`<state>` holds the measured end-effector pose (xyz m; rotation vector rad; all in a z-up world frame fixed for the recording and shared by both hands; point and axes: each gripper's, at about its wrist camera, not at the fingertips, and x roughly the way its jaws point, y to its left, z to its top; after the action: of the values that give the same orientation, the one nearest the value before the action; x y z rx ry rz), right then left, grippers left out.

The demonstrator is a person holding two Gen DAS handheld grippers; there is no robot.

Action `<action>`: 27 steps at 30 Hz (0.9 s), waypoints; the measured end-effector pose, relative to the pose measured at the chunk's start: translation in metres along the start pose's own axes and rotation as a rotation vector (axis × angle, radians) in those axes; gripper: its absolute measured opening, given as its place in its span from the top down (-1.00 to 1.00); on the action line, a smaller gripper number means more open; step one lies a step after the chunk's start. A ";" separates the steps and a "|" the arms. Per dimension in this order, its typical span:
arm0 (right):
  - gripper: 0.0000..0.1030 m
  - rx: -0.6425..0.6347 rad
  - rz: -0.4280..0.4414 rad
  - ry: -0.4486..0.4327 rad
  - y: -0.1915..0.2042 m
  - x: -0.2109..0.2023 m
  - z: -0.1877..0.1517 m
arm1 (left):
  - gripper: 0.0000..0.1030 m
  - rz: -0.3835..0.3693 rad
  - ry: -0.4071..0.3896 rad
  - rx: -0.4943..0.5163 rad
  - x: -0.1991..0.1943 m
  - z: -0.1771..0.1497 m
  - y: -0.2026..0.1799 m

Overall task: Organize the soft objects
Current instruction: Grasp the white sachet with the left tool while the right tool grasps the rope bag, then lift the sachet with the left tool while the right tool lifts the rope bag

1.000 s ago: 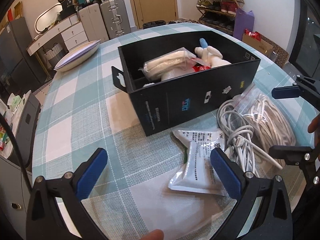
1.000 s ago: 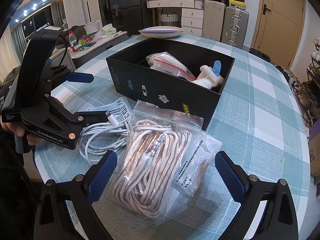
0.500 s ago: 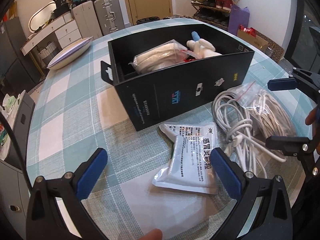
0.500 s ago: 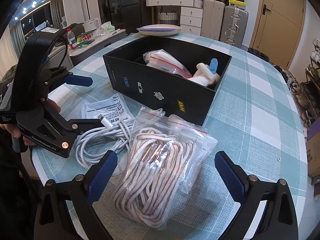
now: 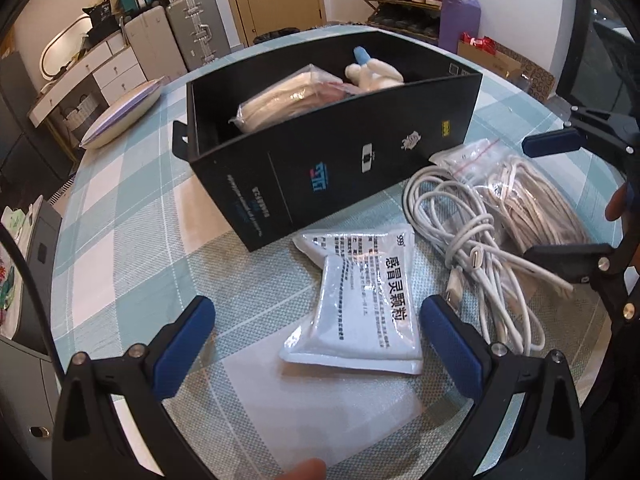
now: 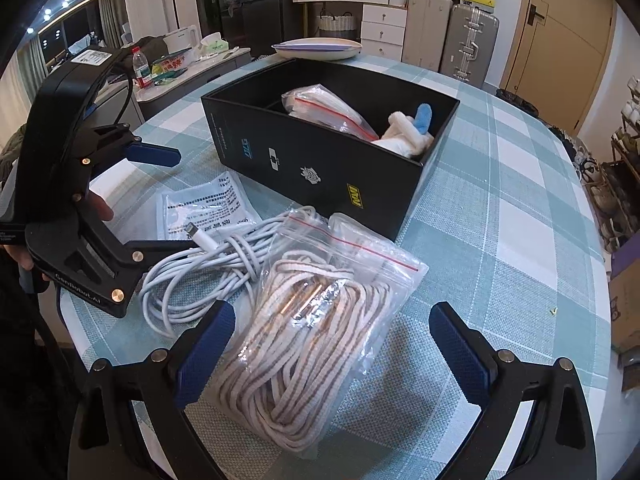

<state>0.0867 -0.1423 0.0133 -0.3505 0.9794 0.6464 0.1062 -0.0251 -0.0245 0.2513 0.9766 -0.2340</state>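
Tabletop [image 6: 520, 184] with a teal check cloth carries everything, and the black box [image 5: 340, 168] stands toward its middle, already holding a bagged bundle [image 5: 288, 98] and a white plush toy [image 5: 374, 74]. Three soft things lie outside it along the near edge, just in front of the box's long wall. Largest is the zip bag of cord [image 6: 312, 332], lying between the wide-open fingers of the right gripper [image 6: 332, 344], which holds nothing. Beside it, touching and partly under the bag's edge, is the loose white cable [image 6: 208, 272]. Smallest is the flat white sachet [image 5: 360, 300], lying between the spread, empty fingers of the left gripper [image 5: 316, 344].

The step in hand looks like a double pickup. To do it well, I would lower the right fingers astride the thick middle of the cord bundle, not the slack plastic, which would likely slip or tear free. The cable touches the bag, so lift straight up and watch for it dragging along. The left should pinch the sachet across its padded middle, since its thin sealed edges give little to grip.
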 end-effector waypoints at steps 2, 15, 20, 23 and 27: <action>-0.82 0.003 0.007 0.014 0.000 0.003 -0.001 | -1.00 0.004 0.002 0.001 0.000 0.000 0.000; 0.00 0.000 0.026 0.023 -0.002 0.003 -0.001 | -0.83 -0.011 0.001 0.014 -0.002 0.002 -0.003; 0.07 -0.008 0.022 0.009 -0.001 0.000 0.000 | -0.57 -0.051 -0.004 0.024 -0.005 0.001 -0.005; 0.07 -0.008 0.014 -0.002 -0.001 -0.002 0.001 | -0.33 -0.080 -0.008 0.026 -0.007 0.001 -0.007; 0.07 -0.010 0.007 -0.020 0.000 -0.007 0.002 | -0.03 -0.104 -0.013 0.042 -0.009 0.000 -0.011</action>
<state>0.0857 -0.1438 0.0201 -0.3487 0.9593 0.6598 0.0980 -0.0344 -0.0176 0.2371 0.9739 -0.3515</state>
